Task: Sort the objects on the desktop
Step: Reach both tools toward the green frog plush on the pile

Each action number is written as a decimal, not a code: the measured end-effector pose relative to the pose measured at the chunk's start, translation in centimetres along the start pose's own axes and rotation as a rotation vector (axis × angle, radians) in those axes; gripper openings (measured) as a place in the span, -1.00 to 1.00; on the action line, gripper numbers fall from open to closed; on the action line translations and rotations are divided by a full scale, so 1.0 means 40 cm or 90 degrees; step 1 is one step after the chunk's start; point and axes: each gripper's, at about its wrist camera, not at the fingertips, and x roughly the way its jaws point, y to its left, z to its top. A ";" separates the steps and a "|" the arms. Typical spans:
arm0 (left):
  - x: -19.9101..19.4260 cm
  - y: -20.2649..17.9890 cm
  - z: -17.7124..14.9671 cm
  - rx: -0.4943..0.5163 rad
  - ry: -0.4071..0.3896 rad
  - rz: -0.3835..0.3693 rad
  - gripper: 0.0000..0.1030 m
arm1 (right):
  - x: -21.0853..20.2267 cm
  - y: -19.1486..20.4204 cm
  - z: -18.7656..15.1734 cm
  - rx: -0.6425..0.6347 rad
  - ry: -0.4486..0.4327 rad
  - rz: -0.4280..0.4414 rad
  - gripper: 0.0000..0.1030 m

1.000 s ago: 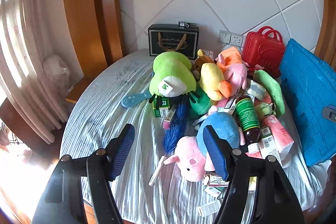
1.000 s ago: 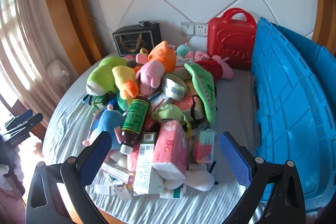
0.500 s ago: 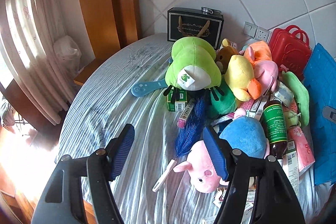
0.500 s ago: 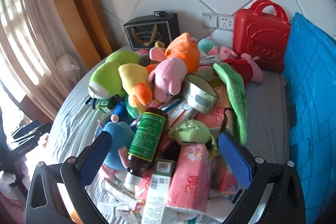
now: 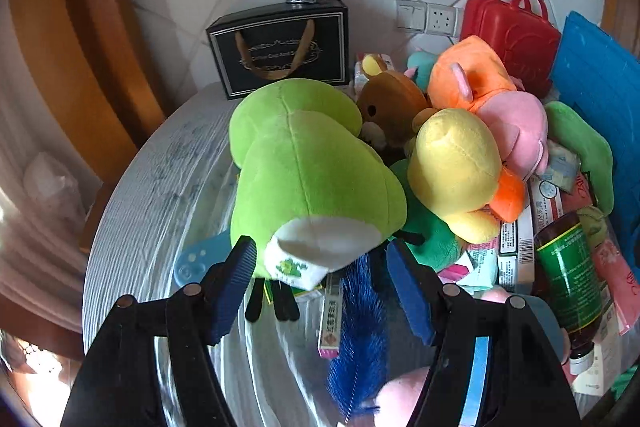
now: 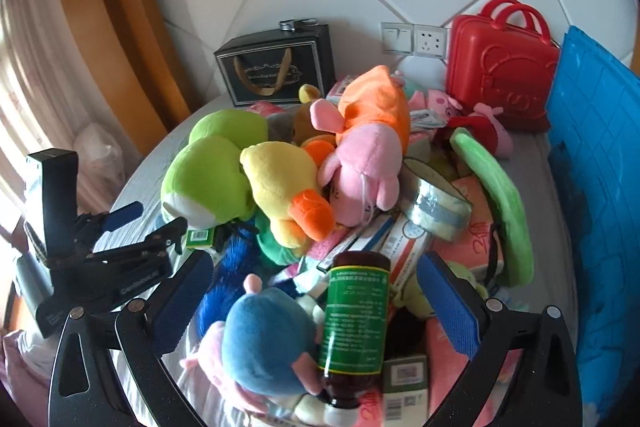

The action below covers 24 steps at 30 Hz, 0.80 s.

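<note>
A heap of plush toys, boxes and bottles lies on a grey cloth-covered round table (image 5: 160,163). My left gripper (image 5: 320,267) is open, and the white lower end of a lime green plush (image 5: 304,163) sits between its blue pads without visible pressing. From the right wrist view the left gripper (image 6: 156,219) is at the green plush (image 6: 208,179). My right gripper (image 6: 320,275) hangs open over a brown bottle with a green label (image 6: 356,315) and a blue plush (image 6: 268,339); neither is gripped.
A yellow duck (image 5: 456,171), a pink pig (image 6: 368,163) and an orange plush (image 5: 468,75) crowd the middle. A black gift bag (image 5: 280,47) and a red case (image 6: 500,67) stand by the tiled wall. A blue crate (image 6: 592,155) borders the right. A blue feathery brush (image 5: 356,339) lies below the green plush.
Both grippers moved forward and down toward the pile. The left one came up to the green plush, whose end now lies between its jaws. The right one closed in over the bottle.
</note>
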 end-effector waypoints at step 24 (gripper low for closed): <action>-0.008 0.329 -0.029 -0.097 0.033 -0.047 0.30 | 0.168 0.250 -0.010 0.038 0.033 0.009 1.00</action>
